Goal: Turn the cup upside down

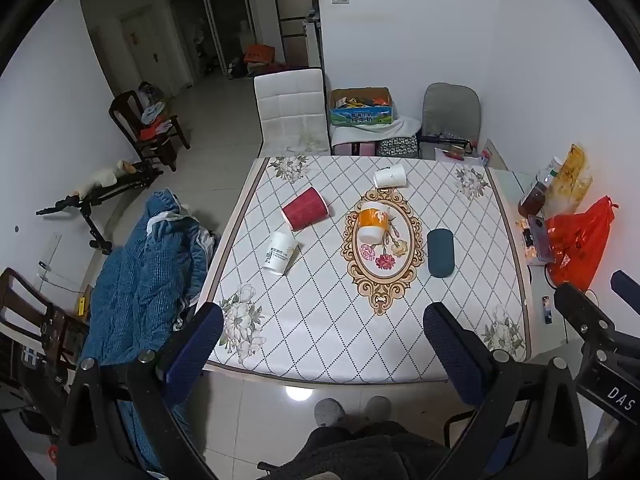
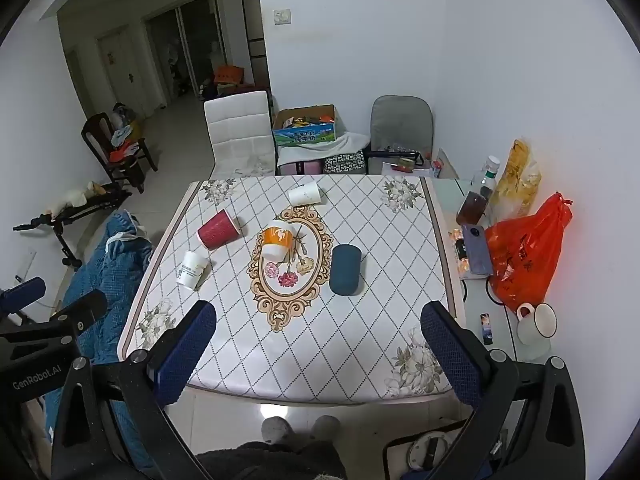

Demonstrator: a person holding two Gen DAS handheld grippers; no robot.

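Note:
Several cups lie on their sides on the patterned table (image 1: 320, 340): a red cup (image 1: 306, 208) (image 2: 218, 229), a white printed cup (image 1: 280, 251) (image 2: 192, 265), a white cup at the back (image 1: 390, 177) (image 2: 305, 194), an orange-and-white cup (image 1: 372, 222) (image 2: 277, 240) in the middle, and a dark teal cup (image 1: 440, 253) (image 2: 345, 269). My left gripper (image 1: 324, 320) is open and empty, held above the table's near edge. My right gripper (image 2: 319, 318) is open and empty too, beside it on the right.
A side surface to the right holds an orange bag (image 2: 528, 252), a phone (image 2: 476, 248), bottles (image 2: 486, 184) and a white mug (image 2: 538, 324). A blue quilt (image 1: 140, 280) lies left of the table. A white chair (image 1: 292, 112) stands behind it.

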